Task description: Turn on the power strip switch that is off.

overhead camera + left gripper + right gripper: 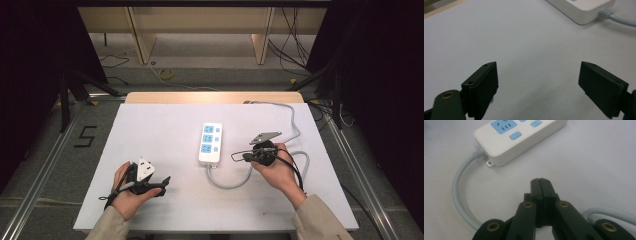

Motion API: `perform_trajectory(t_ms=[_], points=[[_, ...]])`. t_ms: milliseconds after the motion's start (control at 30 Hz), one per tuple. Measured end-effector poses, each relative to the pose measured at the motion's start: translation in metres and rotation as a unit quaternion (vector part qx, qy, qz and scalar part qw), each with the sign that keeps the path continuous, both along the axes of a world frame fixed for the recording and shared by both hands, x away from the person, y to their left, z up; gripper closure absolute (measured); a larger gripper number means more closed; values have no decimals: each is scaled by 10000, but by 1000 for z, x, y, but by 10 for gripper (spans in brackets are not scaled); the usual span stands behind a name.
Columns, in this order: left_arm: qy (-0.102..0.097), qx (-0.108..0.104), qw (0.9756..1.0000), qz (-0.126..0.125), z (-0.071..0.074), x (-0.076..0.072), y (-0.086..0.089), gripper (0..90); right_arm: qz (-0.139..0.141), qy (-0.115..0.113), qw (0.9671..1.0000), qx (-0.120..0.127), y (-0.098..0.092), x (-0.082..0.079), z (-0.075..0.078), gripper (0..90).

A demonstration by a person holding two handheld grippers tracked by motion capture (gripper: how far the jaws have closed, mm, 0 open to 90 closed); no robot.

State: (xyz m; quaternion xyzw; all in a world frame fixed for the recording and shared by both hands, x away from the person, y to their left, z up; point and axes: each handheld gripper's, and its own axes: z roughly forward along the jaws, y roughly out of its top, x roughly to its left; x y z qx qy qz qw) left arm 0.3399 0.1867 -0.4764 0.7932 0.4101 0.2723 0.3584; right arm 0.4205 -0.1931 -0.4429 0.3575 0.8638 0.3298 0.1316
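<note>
Item: white three-socket power strip with blue faces [210,143], frame centre on the white tabletop [165,130], grey cable [231,183] looping below. My left gripper [537,86], lower left: jaws spread, empty. My right gripper [541,185], right of centre: jaws pressed together, empty.

This looks like a lab or recording bay set up for handling trials. A white table [150,125] stands alone on a grey floor, with black curtains [30,75] closing off the left and right sides. Cables [295,45] trail loose across the floor at the far right, and a yellow coil [166,74] lies far back. A black "5" [86,136] is marked on the floor to the left. Pale wooden furniture [200,20] stands along the far wall.
</note>
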Motion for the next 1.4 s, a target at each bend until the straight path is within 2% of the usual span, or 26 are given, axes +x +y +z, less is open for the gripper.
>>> perform_trajectory(t_ms=[800,1400], points=[[11,-7,10000,-19,0,0,-1,157,45,23,10000,-81,18,21,6,900],[16,10,10000,-12,0,-2,1,157,56,-64,9999,-137,32,36,13,900]])
